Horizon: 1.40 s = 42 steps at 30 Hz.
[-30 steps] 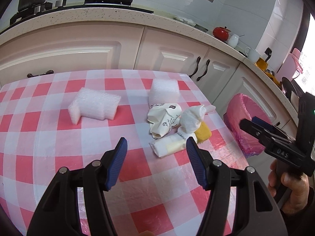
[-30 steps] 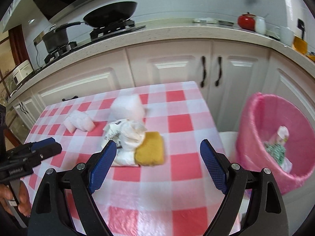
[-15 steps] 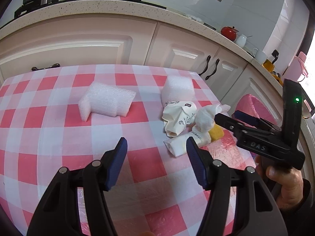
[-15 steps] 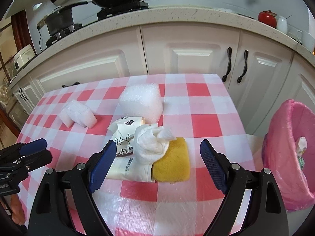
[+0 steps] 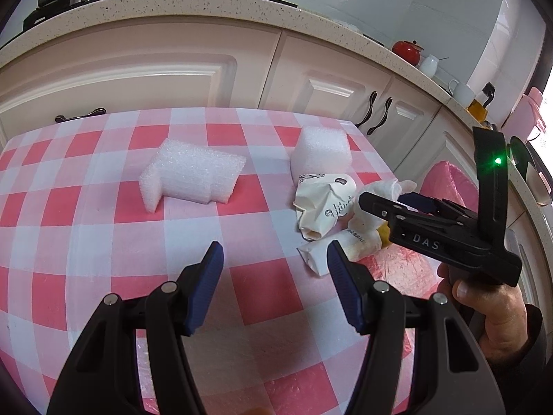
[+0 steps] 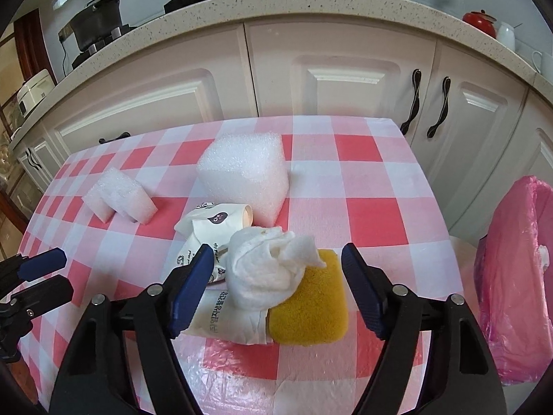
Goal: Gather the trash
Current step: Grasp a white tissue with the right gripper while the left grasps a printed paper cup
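A pile of trash lies on the checked table: a crumpled white tissue (image 6: 269, 269), a yellow sponge (image 6: 311, 314), a crushed paper cup (image 6: 211, 228) and a printed wrapper (image 6: 224, 318). My right gripper (image 6: 276, 263) is open, its jaws either side of the tissue and sponge, just above them. It shows from the side in the left wrist view (image 5: 387, 204) over the same pile. My left gripper (image 5: 273, 259) is open and empty above the table, left of the wrapper (image 5: 331, 249). Two white foam pieces lie further back: an L-shaped one (image 5: 190, 176) and a block (image 5: 321, 152).
A pink-lined trash bin (image 6: 518, 276) stands off the table's right edge, with trash inside. White kitchen cabinets (image 6: 311, 79) run behind the table, under a speckled counter holding a stove, pans and a red pot (image 6: 480, 20).
My right gripper has moved forward and down over the trash pile, and the tissue and sponge now lie between its jaws. My left gripper moved slightly forward. Both stayed open.
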Tool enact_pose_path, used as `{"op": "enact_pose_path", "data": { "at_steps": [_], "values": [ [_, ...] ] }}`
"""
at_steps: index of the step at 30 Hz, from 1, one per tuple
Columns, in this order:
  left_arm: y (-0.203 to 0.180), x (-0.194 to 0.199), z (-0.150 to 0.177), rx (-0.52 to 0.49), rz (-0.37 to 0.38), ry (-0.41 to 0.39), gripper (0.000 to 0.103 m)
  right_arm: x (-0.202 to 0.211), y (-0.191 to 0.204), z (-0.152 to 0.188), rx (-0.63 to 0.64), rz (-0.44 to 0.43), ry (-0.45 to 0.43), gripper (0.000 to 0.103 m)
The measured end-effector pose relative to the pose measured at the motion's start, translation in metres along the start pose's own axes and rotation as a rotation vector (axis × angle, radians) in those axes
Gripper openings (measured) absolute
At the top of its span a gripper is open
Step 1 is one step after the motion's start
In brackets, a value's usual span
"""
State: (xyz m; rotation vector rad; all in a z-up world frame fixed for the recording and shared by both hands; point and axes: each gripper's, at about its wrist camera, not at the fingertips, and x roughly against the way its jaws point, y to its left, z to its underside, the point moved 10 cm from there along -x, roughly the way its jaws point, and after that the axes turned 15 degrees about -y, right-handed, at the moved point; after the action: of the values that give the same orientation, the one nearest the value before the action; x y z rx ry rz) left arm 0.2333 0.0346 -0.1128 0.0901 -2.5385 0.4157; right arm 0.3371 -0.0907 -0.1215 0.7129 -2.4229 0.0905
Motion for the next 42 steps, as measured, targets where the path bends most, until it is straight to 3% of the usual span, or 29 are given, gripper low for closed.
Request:
{"op": "enact_pose_path", "data": {
  "at_steps": [5,8,27,42],
  "values": [
    [0.0,-0.003,0.0,-0.004,-0.005,0.005,0.06,-0.006,-0.002,0.006,-0.013,-0.014,0.025,0.042],
    [-0.002,-0.004,0.001,-0.009,-0.004,0.007,0.06,-0.006,-0.005,0.009,-0.006,-0.006,0.025,0.038],
    [-0.036,-0.027,0.006,-0.062,0.031,0.036,0.06,0.024,-0.036,0.016,-0.043,0.001,0.004,0.036],
    [-0.069,-0.072,0.003,-0.146,0.047,0.072,0.06,0.063,-0.061,0.014,-0.064,0.008,-0.027,0.036]
  ]
}}
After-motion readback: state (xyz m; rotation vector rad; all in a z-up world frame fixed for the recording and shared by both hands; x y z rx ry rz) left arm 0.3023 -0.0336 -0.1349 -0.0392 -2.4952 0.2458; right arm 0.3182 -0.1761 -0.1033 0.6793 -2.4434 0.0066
